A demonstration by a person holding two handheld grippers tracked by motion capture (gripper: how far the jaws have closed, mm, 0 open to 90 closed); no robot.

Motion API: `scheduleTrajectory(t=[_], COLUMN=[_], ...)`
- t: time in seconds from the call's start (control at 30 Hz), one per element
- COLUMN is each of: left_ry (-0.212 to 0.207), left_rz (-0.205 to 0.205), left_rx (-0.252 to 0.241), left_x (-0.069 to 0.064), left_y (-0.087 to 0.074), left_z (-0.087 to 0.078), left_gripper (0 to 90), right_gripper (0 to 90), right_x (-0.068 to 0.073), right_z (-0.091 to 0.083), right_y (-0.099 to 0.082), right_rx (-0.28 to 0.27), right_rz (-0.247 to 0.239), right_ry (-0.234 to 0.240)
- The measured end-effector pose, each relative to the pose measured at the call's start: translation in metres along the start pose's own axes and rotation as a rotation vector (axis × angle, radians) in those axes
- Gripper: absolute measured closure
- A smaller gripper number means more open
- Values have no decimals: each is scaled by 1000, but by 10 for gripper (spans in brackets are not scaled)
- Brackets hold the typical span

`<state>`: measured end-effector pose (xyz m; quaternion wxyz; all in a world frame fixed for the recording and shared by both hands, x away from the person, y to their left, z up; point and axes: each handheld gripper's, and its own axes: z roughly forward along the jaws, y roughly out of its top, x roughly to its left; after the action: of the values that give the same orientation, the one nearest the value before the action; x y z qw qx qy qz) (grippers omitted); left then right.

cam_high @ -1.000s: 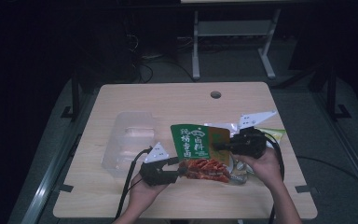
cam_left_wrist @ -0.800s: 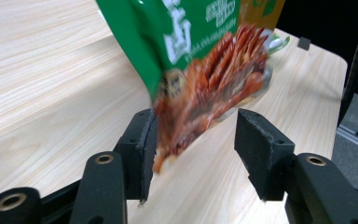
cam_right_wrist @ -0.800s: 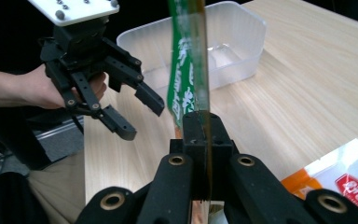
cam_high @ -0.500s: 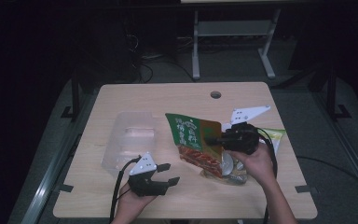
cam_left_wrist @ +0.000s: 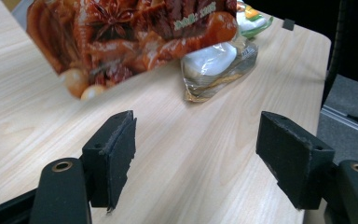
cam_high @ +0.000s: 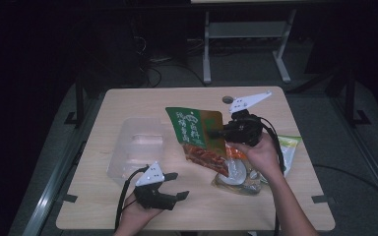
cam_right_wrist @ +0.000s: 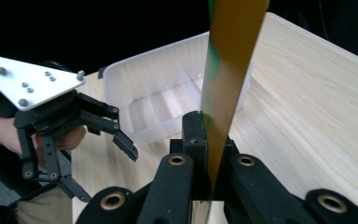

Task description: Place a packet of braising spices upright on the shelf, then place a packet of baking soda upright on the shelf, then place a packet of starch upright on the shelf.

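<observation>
Best kept right tongs (cam_high: 215, 132) clenched on the raised green pouch (cam_high: 193, 130), swung clear of released left tongs (cam_high: 179, 186), toward the clear tray (cam_high: 123, 164).

Clear plastic tray (cam_high: 139, 150) left of centre on pale wooden table (cam_high: 128, 101), clear food packet (cam_high: 238, 178), green-edged packet (cam_high: 289, 147).

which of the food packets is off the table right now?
The green-and-red spice pouch, pinched at its edge by the right gripper and hanging above the table. The clear packet and green-edged packet lie flat.
</observation>
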<state>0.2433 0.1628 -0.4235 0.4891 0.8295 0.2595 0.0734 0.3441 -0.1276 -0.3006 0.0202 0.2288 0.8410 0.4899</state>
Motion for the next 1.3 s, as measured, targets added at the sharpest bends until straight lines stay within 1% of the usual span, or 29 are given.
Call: scheduleTrajectory(t=[0.07, 0.1, 0.17, 0.23, 0.33, 0.43, 0.57, 0.63, 0.67, 0.73, 0.87, 0.93, 1.0, 1.03, 1.07, 1.1, 1.13, 1.23, 1.3], left_ry=[-1, -1, -4, -8, -16, -20, -19, -20, -22, -23, -25, -25, -25, -25, -25, -25, -26, -23, -23], left_rz=[2, -3, 0, 10, 10, 6, 3, 1, 0, 6, 14, 16, 14, 22, 10, 10, 10, 14, 17], left_rx=[4, 5, 6, 13, 21, 15, 7, 7, 2, 5, 11, 23, 18, 21, 11, 10, 10, 20, 19], left_x=[0, 0, 0, -1, -3, -2, -2, -1, -2, -3, -2, -1, -2, -2, -3, -4, -4, -5, -6], left_y=[0, 0, 1, 1, 0, 0, 1, 1, 1, 1, 0, -1, -1, -1, -1, -1, -2, -1, 0], left_z=[0, 0, 1, 2, 3, 4, 2, 1, 1, 1, 2, 3, 3, 3, 4, 4, 4, 5, 6], left_gripper=[277, 274, 273, 273, 272, 272, 266, 264, 263, 263, 263, 263, 262, 262, 263, 262, 262, 260, 260], right_gripper=[897, 897, 898, 897, 897, 897, 897, 897, 897, 897, 898, 898, 898, 898, 898, 898, 898, 898, 898], right_x=[0, -1, -2, -4, -4, -3, -2, -3, -2, -2, -3, -4, -3, -3, -2, -2, -2, -3, -4], right_z=[2, 2, 2, 0, -3, -3, -2, 1, 3, 6, 10, 12, 14, 14, 18, 19, 21, 25, 31], right_y=[5, 6, 7, 9, 12, 15, 20, 24, 25, 29, 35, 39, 44, 44, 49, 51, 54, 59, 68], right_rx=[16, 20, 21, 24, 20, 14, 23, 28, 30, 35, 28, 25, 26, 26, 26, 27, 24, 24, 18], right_rz=[-6, -7, -7, -7, -3, -7, -13, -31, -24, -30, -30, -43, -46, -46, -47, -54, -44, -47, -57], right_ry=[-13, -16, -16, -21, -23, -23, -24, -20, -21, -22, -18, -17, -17, -17, -11, -13, -9, -9, -8])
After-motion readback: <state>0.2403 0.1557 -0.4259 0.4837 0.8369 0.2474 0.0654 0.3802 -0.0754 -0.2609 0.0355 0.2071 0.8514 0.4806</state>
